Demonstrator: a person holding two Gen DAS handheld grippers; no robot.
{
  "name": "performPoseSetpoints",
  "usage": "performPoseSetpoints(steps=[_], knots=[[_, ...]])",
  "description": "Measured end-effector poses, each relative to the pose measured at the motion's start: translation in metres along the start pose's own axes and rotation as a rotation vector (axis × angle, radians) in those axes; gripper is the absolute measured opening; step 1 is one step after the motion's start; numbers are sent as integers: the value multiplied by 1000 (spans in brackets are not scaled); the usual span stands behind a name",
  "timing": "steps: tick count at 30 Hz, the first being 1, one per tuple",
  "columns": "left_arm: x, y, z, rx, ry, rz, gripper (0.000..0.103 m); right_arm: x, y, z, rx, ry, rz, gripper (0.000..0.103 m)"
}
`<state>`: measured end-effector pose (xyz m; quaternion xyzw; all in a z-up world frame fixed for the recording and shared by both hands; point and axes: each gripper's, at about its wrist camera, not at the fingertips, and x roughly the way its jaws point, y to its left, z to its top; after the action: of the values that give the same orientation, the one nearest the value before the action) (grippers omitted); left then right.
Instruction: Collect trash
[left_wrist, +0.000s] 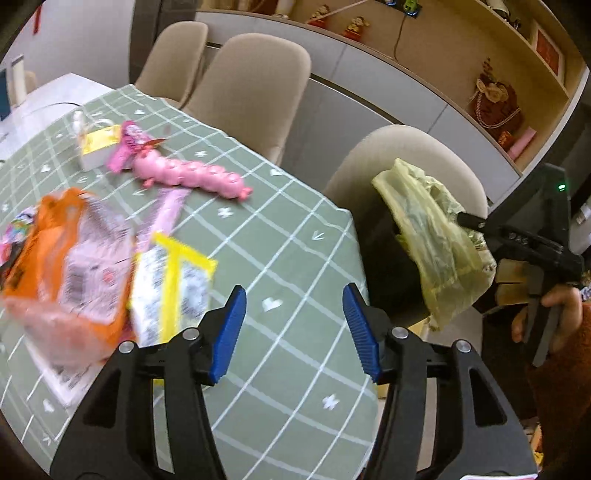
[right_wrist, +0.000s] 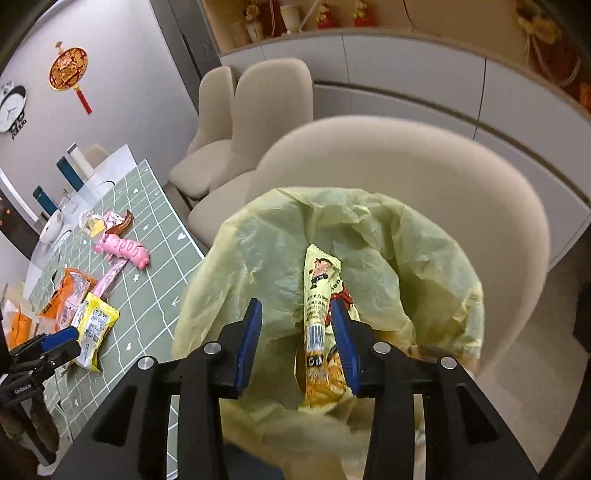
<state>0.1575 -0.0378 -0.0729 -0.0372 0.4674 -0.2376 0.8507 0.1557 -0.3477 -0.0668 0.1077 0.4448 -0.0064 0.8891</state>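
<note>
Right wrist view, yellow snack wrapper (right_wrist: 317, 314) inside yellow trash bag (right_wrist: 388, 251), right gripper (right_wrist: 295, 332) fingers released around wrapper, left gripper (left_wrist: 295, 328) fingers released and empty, orange packet (left_wrist: 66, 258) left of bag on checked surface (left_wrist: 288, 236).

Pretty clearly a home dining room is being shown here: a table (left_wrist: 288, 236) is being covered by a green checked cloth, with beige padded chairs (left_wrist: 255, 92) being kept around it. A wall clock (right_wrist: 13, 107) and red hanging ornament (right_wrist: 70, 72) are being displayed, plus figurines (left_wrist: 356, 26) on built-in wooden shelving (left_wrist: 461, 51).
</note>
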Motion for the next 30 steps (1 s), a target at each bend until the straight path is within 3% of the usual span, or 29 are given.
performPoseSetpoints(steps=[5, 12, 16, 22, 26, 30], knots=[[-26, 28, -17, -31, -31, 72, 52, -18, 32, -9, -49, -35, 50, 37], [-65, 84, -37, -134, -100, 169, 52, -15, 108, -32, -183, -75, 125, 37], [-79, 119, -34, -173, -134, 176, 52, -1, 137, -39, -217, -57, 126, 37], [-78, 142, 16, -76, -206, 134, 52, 19, 152, -47, -230, -15, 107, 37], [-36, 149, 77, -17, -144, 148, 52, 30, 150, -48, -204, 3, 36, 37], [19, 167, 119, -64, -27, 135, 48, 31, 141, -49, -171, -4, 11, 37]])
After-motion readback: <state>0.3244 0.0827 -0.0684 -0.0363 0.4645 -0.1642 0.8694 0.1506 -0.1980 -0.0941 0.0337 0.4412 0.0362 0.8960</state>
